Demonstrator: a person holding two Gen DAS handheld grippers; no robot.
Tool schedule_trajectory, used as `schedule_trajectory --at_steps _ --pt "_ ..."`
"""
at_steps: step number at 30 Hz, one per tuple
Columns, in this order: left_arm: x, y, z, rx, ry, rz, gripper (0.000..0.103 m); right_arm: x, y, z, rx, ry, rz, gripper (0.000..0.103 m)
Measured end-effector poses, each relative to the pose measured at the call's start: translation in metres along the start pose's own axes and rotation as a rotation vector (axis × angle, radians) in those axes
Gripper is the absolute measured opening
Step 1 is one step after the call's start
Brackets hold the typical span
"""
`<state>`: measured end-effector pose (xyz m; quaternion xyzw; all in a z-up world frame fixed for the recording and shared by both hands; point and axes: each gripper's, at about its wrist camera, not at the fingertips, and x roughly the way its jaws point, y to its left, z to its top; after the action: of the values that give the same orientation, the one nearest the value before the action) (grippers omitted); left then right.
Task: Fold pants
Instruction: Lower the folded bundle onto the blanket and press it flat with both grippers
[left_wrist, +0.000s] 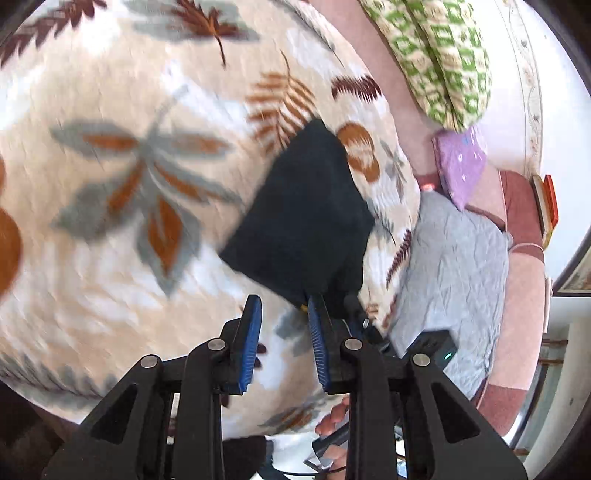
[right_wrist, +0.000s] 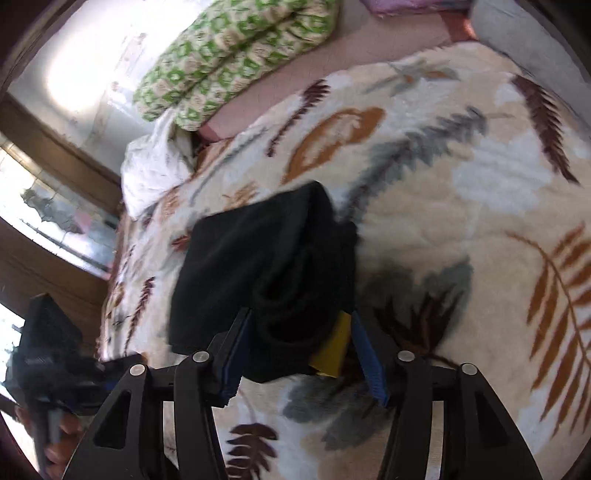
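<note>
left gripper (left_wrist: 284, 321) open, empty | right gripper (right_wrist: 299, 332) wide around pants (right_wrist: 266, 266) (folded)

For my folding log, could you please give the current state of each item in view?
black pants: folded into a compact bundle, lying on the blanket
left tongs: open, empty, beside the pants
right tongs: open around the bundle's thick edge
leaf-print blanket: spread flat
green patterned quilt: folded
</note>
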<state>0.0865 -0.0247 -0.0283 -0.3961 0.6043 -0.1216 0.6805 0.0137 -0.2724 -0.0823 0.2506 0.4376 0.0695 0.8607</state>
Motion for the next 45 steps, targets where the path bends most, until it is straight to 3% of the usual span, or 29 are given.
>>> schedule_trajectory --at_steps 5,9,10,12,17,19,22,27,33,36,39,41,44,45 --pt "-0.002 -0.003 0.038 0.047 0.018 0.060 0.024 0.003 -0.035 -0.012 0.124 0.022 0.023 0.057" --pt "0.005 -0.021 0.056 0.143 0.058 0.103 0.026 -0.024 -0.034 -0.003 0.185 -0.046 0.187 0.059" --pt "0.010 -0.028 0.060 0.184 0.069 0.137 0.027 -0.028 -0.030 0.002 0.173 -0.057 0.202 0.065" --pt "0.020 -0.041 0.064 0.263 0.087 0.202 0.027 -0.027 -0.020 0.011 0.142 -0.052 0.196 0.070" --pt "0.028 -0.054 0.069 0.372 0.124 0.220 0.027 -0.002 -0.006 0.031 0.090 0.009 0.111 0.070" --pt "0.033 -0.057 0.071 0.405 0.133 0.235 0.036 0.012 -0.007 0.035 0.098 0.054 0.107 0.070" --pt "0.044 -0.058 0.075 0.459 0.132 0.276 0.039 0.028 -0.010 0.035 0.088 0.092 0.090 0.070" --pt "0.058 -0.049 0.082 0.443 0.174 0.220 0.039 0.039 -0.025 0.032 0.129 0.116 0.129 0.071" --pt "0.076 -0.041 0.081 0.440 0.189 0.235 0.070 0.047 -0.050 0.026 0.221 0.116 0.241 0.074" --pt "0.087 -0.028 0.087 0.372 0.212 0.224 0.074 0.048 -0.049 0.027 0.190 0.138 0.255 0.074" --pt "0.093 -0.020 0.091 0.342 0.226 0.190 0.072 0.051 -0.043 0.028 0.140 0.165 0.211 0.063" --pt "0.094 -0.019 0.091 0.356 0.223 0.174 0.069 0.050 -0.037 0.027 0.060 0.179 0.131 0.044" --pt "0.094 -0.021 0.087 0.376 0.184 0.174 0.062 0.048 -0.048 0.023 0.066 0.159 0.170 0.039" --pt "0.094 -0.022 0.086 0.370 0.175 0.157 0.051 0.049 -0.053 0.020 0.087 0.145 0.191 0.039"
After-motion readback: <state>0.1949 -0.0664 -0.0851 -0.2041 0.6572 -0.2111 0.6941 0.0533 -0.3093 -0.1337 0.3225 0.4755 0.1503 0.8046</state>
